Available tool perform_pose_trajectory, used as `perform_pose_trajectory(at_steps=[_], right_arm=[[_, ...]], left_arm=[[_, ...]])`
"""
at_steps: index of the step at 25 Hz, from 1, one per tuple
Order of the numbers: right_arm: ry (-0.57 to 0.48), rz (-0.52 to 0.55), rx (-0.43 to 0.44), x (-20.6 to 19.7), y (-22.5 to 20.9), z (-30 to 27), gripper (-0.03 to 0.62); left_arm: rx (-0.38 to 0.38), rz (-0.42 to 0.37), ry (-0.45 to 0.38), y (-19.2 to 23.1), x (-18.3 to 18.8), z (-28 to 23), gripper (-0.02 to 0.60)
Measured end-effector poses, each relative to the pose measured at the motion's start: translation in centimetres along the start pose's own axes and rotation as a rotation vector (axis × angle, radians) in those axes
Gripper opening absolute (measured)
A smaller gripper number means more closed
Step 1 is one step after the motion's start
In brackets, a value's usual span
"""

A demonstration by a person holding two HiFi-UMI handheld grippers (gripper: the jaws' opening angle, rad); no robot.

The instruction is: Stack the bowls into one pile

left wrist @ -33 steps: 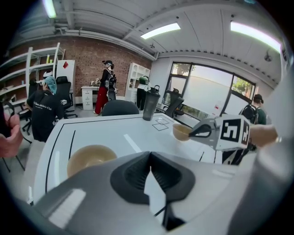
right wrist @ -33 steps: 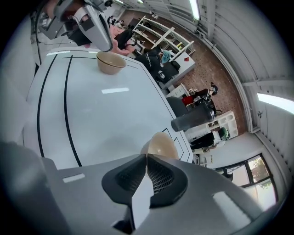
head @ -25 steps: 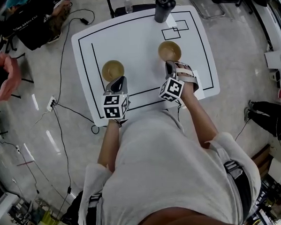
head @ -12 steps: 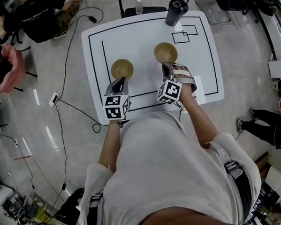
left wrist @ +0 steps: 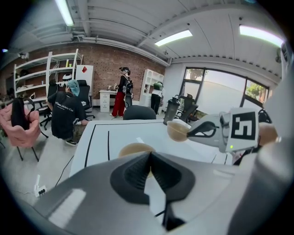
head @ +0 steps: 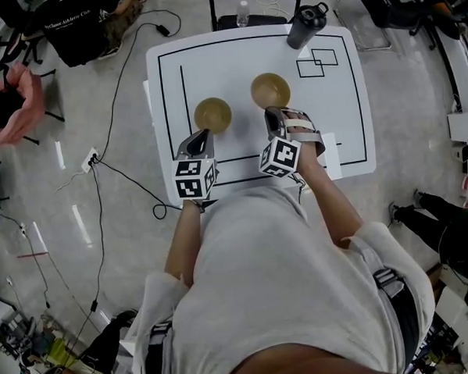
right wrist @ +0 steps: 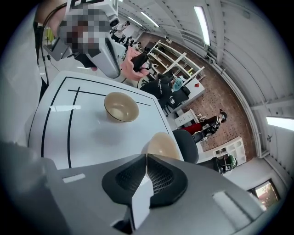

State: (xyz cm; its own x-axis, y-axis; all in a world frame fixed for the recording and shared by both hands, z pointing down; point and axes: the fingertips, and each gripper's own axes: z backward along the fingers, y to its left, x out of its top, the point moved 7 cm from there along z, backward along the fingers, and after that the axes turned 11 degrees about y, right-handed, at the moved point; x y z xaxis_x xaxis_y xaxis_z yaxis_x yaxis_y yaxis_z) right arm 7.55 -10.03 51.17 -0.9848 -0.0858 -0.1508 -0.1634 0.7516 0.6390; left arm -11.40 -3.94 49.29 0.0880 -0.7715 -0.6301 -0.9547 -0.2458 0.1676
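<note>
1. Carried bowl [head: 270, 90]: over the last second it has closed much of the gap to the resting bowl [head: 213, 114]. The two are now near each other but still apart. The left gripper view shows it raised clear of the table [head: 336, 122].
2. Meaning for the task: the transfer is under way, in my judgement about halfway. The carried bowl has not yet been set into the resting bowl.
3. Right gripper [head: 270, 113]: the jaws are pinched almost fully together on the near rim of the carried bowl. The bowl's body hangs just beyond the fingertips.
4. Resting bowl: it stands upright on the table, left of centre. It has not shifted noticeably against the table's black lines.
5. Left gripper [head: 204, 133]: the jaws are closed together with nothing between them. Its tip sits just beside the resting bowl's near edge; contact cannot be confirmed.
6. Surroundings: a dark bottle [head: 307, 26] stands at the table's far edge, well apart from both bowls.
</note>
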Motion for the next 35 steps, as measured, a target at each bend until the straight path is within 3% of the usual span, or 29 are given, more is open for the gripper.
perform_pose_trajectory(at_steps=[35], right_arm=[[-0.191,0.195,0.087,9.5,4.9,2.8,0.012]], left_arm=[[0.053,0.113,-0.016,4.2,-3.9,2.4,0.002]])
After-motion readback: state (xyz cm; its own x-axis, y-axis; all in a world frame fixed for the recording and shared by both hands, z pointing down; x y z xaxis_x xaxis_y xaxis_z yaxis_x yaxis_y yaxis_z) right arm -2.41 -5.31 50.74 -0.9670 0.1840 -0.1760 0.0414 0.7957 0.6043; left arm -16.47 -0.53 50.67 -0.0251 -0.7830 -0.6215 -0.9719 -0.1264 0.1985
